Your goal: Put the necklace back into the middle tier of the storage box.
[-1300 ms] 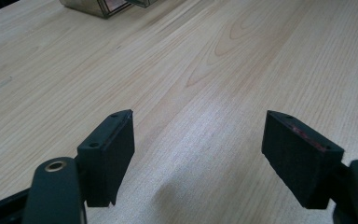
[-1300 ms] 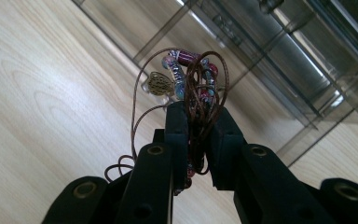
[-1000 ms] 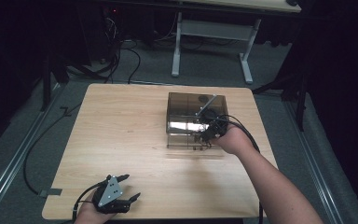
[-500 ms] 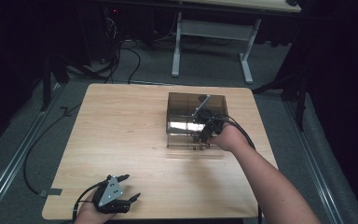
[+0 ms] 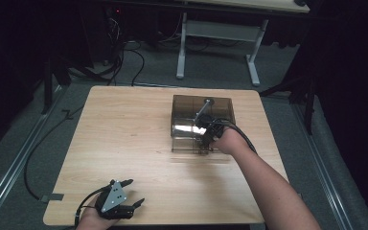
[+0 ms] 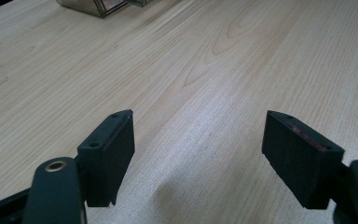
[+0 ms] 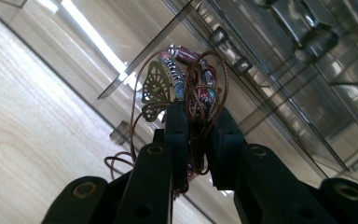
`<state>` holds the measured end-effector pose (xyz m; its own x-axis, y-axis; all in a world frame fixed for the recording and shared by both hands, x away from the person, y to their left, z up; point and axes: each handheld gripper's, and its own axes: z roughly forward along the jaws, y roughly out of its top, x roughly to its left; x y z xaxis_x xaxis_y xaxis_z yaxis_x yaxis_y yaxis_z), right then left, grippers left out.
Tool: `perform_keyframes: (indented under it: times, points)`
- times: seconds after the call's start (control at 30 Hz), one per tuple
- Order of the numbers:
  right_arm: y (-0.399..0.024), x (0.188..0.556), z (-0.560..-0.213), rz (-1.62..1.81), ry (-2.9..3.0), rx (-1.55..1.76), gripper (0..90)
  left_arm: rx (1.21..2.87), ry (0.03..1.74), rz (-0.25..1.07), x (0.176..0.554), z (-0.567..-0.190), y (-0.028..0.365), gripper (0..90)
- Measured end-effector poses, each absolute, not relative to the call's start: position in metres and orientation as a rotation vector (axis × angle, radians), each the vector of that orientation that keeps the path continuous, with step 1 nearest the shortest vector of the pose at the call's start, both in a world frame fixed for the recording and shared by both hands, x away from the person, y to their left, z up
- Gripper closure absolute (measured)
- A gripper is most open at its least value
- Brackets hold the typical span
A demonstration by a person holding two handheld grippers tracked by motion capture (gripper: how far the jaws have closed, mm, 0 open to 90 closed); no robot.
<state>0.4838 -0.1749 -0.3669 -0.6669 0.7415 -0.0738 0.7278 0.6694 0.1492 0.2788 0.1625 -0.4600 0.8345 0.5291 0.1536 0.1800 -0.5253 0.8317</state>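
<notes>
One smoky, see-through plastic box [image 5: 202,123] stands on the pale wood-grain bench [image 5: 124,139], toward its far right. I see clear dividers and a shiny metal post inside it, but I cannot tell what else it holds. My right gripper [image 7: 196,122] sits at the box's near wall, jaws pinched narrow on a tangled bracelet [image 7: 186,88] of thin brown cord, red and teal beads and a flat gold butterfly charm. My left gripper [image 6: 198,154] rests low at the bench's near edge, well apart, its black padded jaws spread wide over bare wood.
</notes>
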Motion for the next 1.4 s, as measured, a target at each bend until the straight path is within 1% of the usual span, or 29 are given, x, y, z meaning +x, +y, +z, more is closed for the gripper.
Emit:
perform_keyframes:
  times: [0.33, 0.37, 0.43, 0.5, 0.57, 0.73, 0.83, 0.97, 1.13, 1.2, 1.4]
  points:
    - [-0.176, 0.489, -0.379, 0.175, 2.716, 1.242, 79.3, 2.115, 0.515, 0.49, 0.279, -0.46, 0.162, 25.9]
    - [-0.175, 0.489, -0.379, 0.173, 2.714, 1.257, 78.6, 2.116, 0.514, 0.491, 0.279, -0.46, 0.162, 25.9]
    - [-0.176, 0.489, -0.38, 0.174, 2.728, 1.236, 72.5, 2.116, 0.514, 0.493, 0.278, -0.46, 0.162, 25.9]
    - [-0.176, 0.489, -0.379, 0.18, 2.728, 1.26, 71.7, 2.117, 0.514, 0.493, 0.278, -0.46, 0.162, 25.9]
    - [-0.177, 0.487, -0.371, 0.225, 2.715, 1.283, 68.4, 2.118, 0.514, 0.492, 0.279, -0.46, 0.162, 25.9]
    - [-0.183, 0.482, -0.349, 0.292, 2.68, 1.293, 65.9, 2.122, 0.513, 0.495, 0.279, -0.46, 0.162, 25.9]
    - [-0.184, 0.472, -0.34, 0.31, 2.706, 1.319, 67.8, 2.124, 0.513, 0.498, 0.279, -0.46, 0.161, 26.0]
    - [-0.182, 0.461, -0.345, 0.293, 2.764, 1.294, 71.5, 2.135, 0.509, 0.502, 0.278, -0.46, 0.16, 26.0]
    - [-0.18, 0.462, -0.361, 0.271, 2.759, 1.284, 84.3, 2.133, 0.512, 0.508, 0.278, -0.46, 0.16, 26.1]
    - [-0.18, 0.464, -0.365, 0.272, 2.758, 1.291, 87.3, 2.135, 0.513, 0.504, 0.278, -0.46, 0.16, 26.1]
    - [-0.178, 0.472, -0.377, 0.232, 2.77, 1.294, 88.1, 2.14, 0.51, 0.5, 0.278, -0.461, 0.16, 26.1]
